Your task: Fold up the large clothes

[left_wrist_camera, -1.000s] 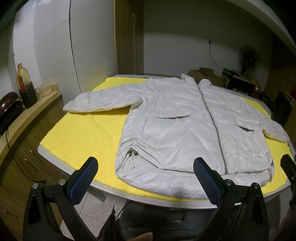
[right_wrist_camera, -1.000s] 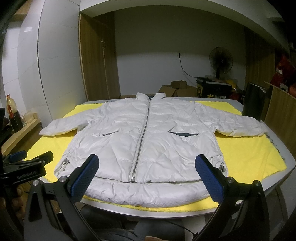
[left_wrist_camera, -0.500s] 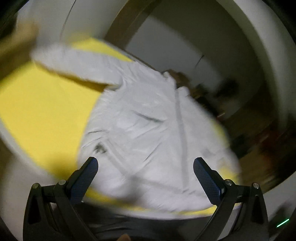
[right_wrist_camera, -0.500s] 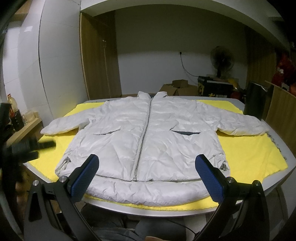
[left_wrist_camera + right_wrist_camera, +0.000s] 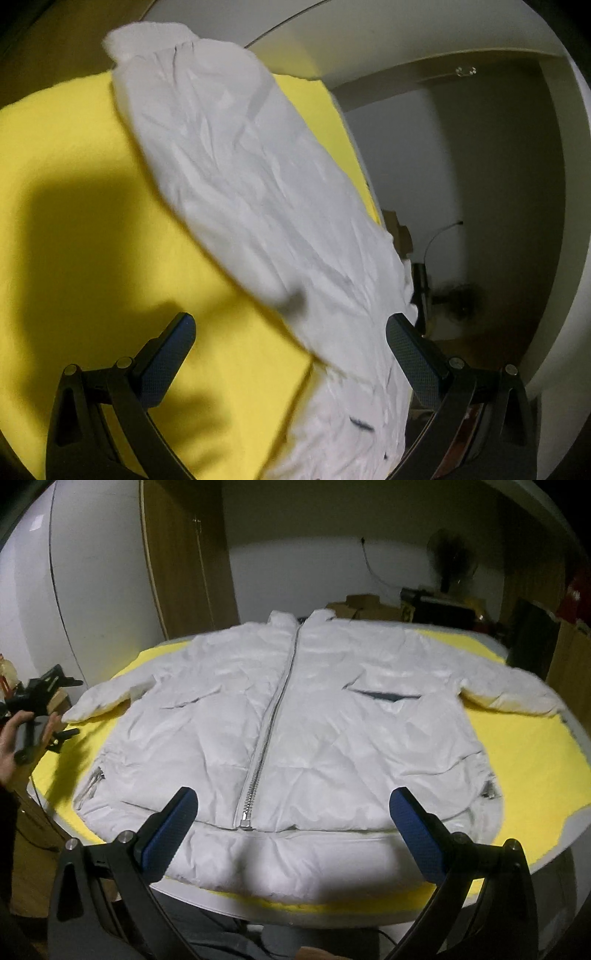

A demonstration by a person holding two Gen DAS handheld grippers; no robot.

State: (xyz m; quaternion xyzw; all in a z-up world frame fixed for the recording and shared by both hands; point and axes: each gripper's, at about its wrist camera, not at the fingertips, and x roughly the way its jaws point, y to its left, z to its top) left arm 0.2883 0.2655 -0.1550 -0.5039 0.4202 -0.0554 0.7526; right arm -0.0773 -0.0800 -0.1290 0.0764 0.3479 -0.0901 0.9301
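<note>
Boxes (image 5: 364,603) and a fan (image 5: 452,559) stand beyond the jacket's (image 5: 291,716) collar; nothing lies on the jacket itself. It is spread zipped and face up on a yellow cloth (image 5: 532,749) covering the tabletop (image 5: 554,853). Since a second ago the left hand-held gripper (image 5: 291,350) has swung from the hem out over the left sleeve (image 5: 236,173), which now runs away from its spread, empty jaws. The right hand-held gripper (image 5: 293,825) hovers just short of the hem, jaws likewise apart and empty, zipper between them.
</note>
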